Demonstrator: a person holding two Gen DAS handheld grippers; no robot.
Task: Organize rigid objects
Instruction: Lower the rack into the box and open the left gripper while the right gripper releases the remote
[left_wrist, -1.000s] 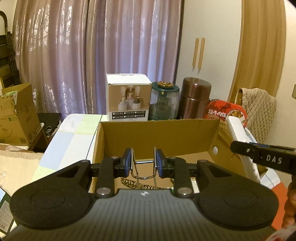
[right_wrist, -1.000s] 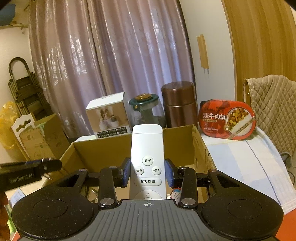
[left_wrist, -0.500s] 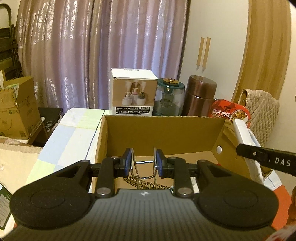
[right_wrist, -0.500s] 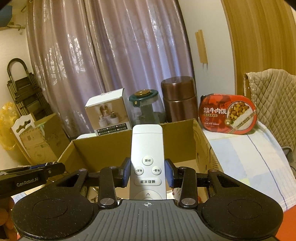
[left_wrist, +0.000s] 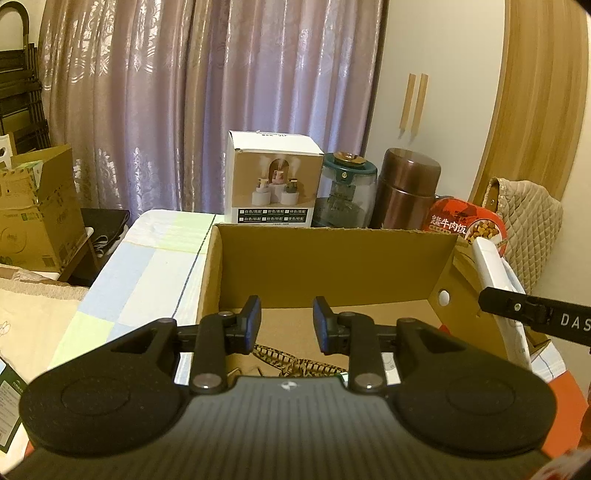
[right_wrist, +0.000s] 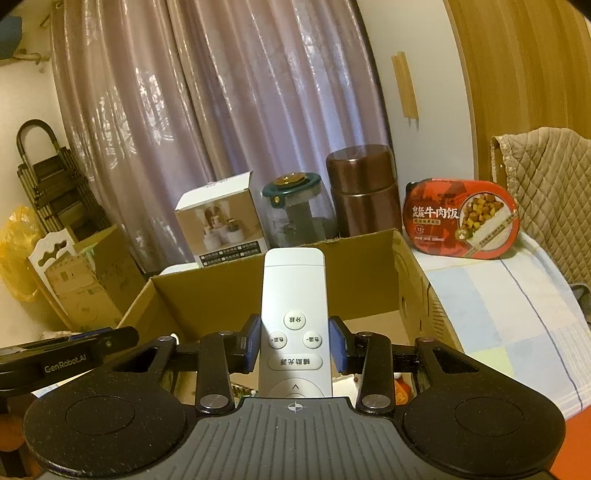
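The right gripper (right_wrist: 294, 345) clamps the white remote (right_wrist: 294, 310), its long axis pointing forward over the cardboard box (right_wrist: 369, 258) directly ahead and below; the left gripper (left_wrist: 287, 325), parted and empty, hovers over the box

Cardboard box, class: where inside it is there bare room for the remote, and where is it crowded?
Bare floor lies along the box back wall, beyond the left gripper. The near end is crowded with a patterned item. The right gripper holds the remote.
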